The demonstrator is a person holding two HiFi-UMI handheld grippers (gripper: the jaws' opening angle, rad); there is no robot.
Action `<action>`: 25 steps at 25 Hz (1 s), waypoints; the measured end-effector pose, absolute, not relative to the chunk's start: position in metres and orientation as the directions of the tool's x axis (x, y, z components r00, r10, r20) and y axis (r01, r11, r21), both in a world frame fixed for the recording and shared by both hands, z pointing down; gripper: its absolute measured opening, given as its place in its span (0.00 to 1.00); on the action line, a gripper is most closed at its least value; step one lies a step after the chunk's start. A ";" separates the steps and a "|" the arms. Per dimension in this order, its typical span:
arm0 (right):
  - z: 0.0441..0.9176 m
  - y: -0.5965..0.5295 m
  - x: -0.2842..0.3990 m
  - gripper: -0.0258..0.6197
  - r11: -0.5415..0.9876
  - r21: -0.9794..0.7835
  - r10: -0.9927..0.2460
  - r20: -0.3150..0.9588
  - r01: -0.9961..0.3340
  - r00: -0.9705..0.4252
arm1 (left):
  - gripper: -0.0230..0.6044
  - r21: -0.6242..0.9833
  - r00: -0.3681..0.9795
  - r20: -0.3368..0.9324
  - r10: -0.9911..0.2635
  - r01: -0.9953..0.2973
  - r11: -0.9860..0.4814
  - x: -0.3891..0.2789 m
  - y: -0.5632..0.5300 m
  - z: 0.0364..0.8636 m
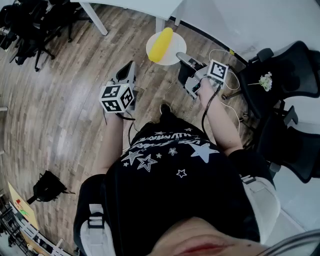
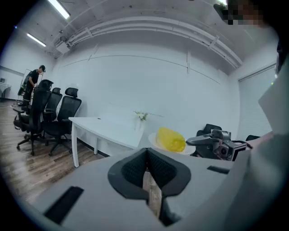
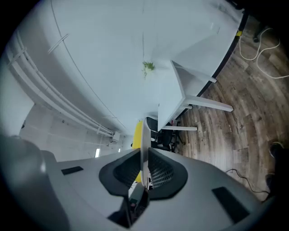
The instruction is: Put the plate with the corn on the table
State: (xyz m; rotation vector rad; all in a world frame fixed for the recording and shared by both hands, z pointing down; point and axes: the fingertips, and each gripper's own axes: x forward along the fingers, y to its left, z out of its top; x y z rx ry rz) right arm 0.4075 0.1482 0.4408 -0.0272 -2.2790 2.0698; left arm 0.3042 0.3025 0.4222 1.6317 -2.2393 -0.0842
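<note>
A white plate carrying a yellow corn cob hangs in the air above the wooden floor. My right gripper is shut on the plate's right rim. In the right gripper view the plate stands edge-on between the pads, with the corn behind it. My left gripper is to the left of the plate, apart from it and shut on nothing. The left gripper view shows the plate and corn ahead, with the right gripper on it. The white table lies just beyond the plate.
Black office chairs stand at the right, one with a small flower sprig on it. Cables trail on the floor under my right hand. More chairs crowd the top left. A black bag lies at the lower left.
</note>
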 end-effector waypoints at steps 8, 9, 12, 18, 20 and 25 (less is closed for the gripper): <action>0.442 0.148 0.408 0.10 0.085 -0.996 0.053 0.037 -0.032 -0.998 | 0.05 0.256 -0.269 0.256 -0.928 -0.907 0.333 0.304 0.302 0.420; 0.443 0.147 0.408 0.10 0.081 -0.996 0.053 0.032 -0.028 -0.998 | 0.05 0.255 -0.270 0.257 -0.928 -0.907 0.335 0.304 0.302 0.421; 0.443 0.147 0.407 0.10 0.071 -0.997 0.052 0.025 -0.021 -0.998 | 0.05 0.254 -0.272 0.260 -0.926 -0.906 0.338 0.303 0.303 0.422; 0.444 0.138 0.400 0.10 0.076 -0.997 0.073 0.022 -0.016 -0.997 | 0.05 0.249 -0.275 0.268 -0.923 -0.906 0.343 0.299 0.294 0.425; 0.444 0.129 0.393 0.11 0.077 -0.997 0.084 0.016 -0.009 -0.996 | 0.05 0.247 -0.282 0.273 -0.920 -0.903 0.350 0.294 0.286 0.426; 0.442 0.105 0.371 0.11 0.079 -0.997 0.120 0.011 -0.002 -0.993 | 0.05 0.229 -0.310 0.277 -0.910 -0.898 0.376 0.276 0.265 0.421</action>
